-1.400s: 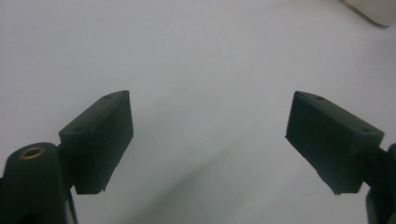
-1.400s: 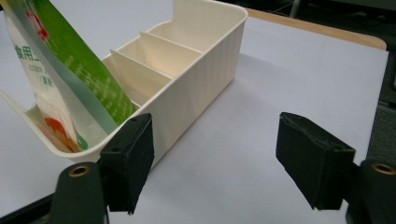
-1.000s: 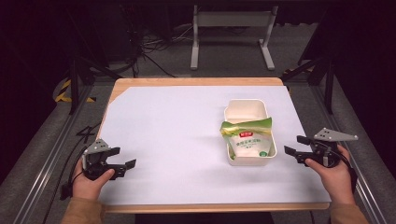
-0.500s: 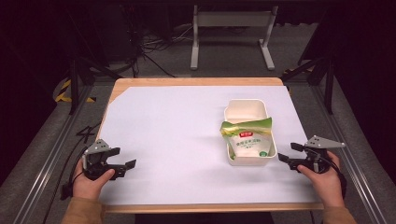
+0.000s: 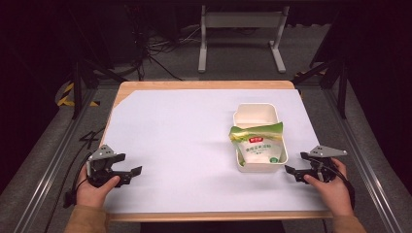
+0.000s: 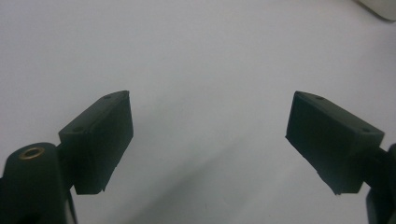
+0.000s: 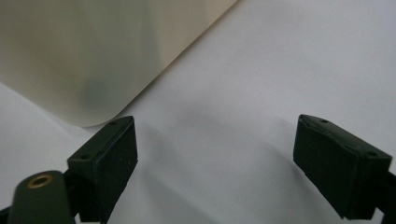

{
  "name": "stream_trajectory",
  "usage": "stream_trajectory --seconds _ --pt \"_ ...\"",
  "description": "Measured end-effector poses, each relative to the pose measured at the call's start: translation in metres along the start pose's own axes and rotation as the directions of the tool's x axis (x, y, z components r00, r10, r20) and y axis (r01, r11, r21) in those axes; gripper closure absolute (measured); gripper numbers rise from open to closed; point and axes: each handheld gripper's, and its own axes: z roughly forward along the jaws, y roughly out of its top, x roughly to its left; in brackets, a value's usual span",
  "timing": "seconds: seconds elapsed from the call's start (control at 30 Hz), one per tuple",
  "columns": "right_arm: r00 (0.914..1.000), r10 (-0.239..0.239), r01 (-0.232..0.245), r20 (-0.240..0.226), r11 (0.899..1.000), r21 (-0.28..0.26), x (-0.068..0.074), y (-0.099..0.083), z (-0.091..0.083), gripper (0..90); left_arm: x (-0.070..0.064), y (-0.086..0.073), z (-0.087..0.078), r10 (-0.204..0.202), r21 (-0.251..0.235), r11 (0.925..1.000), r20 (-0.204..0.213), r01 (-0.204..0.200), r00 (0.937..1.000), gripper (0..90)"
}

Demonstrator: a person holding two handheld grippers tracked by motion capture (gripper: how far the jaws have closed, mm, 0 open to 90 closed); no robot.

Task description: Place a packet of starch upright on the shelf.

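A cream box (image 5: 256,116) with two compartments stands right of the table's middle. A green and white packet (image 5: 260,144) lies in its near compartment, its top leaning on the divider. My right gripper (image 5: 296,163) rests open on the white sheet just right of the box's near corner; the box wall (image 7: 84,56) looms blurred above my right gripper (image 7: 217,156), whose jaws stand wide apart and empty. My left gripper (image 5: 130,171) lies open at the table's near left, far from the box, and my left gripper (image 6: 210,140) holds nothing over bare sheet.
A white sheet (image 5: 184,141) covers the wooden table (image 5: 204,85). Metal rails run along both sides. A stand's legs (image 5: 240,34) and cables lie on the dark floor beyond the far edge. A corner of the box (image 6: 380,7) peeks in at the top right of the left gripper view.
My right gripper has moved left and nearer, from beside the box's right wall down to its near right corner. The left gripper has not moved.
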Motion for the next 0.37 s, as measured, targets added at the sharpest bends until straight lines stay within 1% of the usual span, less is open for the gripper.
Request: stream_trajectory --seconds 0.07,0.1,0.13,0.17,0.2,0.23,0.37 --pt "1.0000 0.004 -0.004 0.000 1.000 0.002 -0.0001 -0.0001 0.0000 14.1 0.0004 0.0002 0.0001 0.008 0.001 1.0000 -0.006 -0.008 0.9999 15.5" --pt "1.0000 0.004 -0.004 0.000 1.000 0.003 0.0000 -0.0002 0.0000 14.1 0.0001 0.0001 0.0004 0.003 0.003 1.0000 0.000 -0.003 1.0000 15.5" --pt "0.9999 0.010 -0.010 -0.002 1.000 0.004 0.0001 -0.0003 -0.0001 13.4 0.0002 0.0002 0.0006 0.006 0.005 1.0000 0.001 -0.006 1.0000 15.5" --pt "0.9995 0.032 -0.032 -0.001 0.999 0.013 0.0005 -0.0008 -0.0004 12.9 0.0000 0.0001 0.0008 0.004 0.005 1.0000 0.002 -0.004 1.0000 15.4" --pt "0.9979 0.065 -0.065 0.000 0.998 0.023 0.0008 -0.0018 -0.0004 12.2 -0.0001 0.0001 0.0011 0.004 0.006 1.0000 0.004 -0.004 1.0000 15.5" --pt "0.9973 0.074 -0.074 0.001 0.997 0.019 0.0008 -0.0021 -0.0008 12.2 -0.0001 0.0000 0.0015 0.005 0.004 1.0000 0.002 -0.005 1.0000 15.4" --pt "0.9978 0.066 -0.066 0.008 0.998 0.005 0.0010 -0.0021 -0.0018 11.1 0.0000 -0.0006 0.0028 0.005 0.007 1.0000 0.001 -0.005 1.0000 15.4"
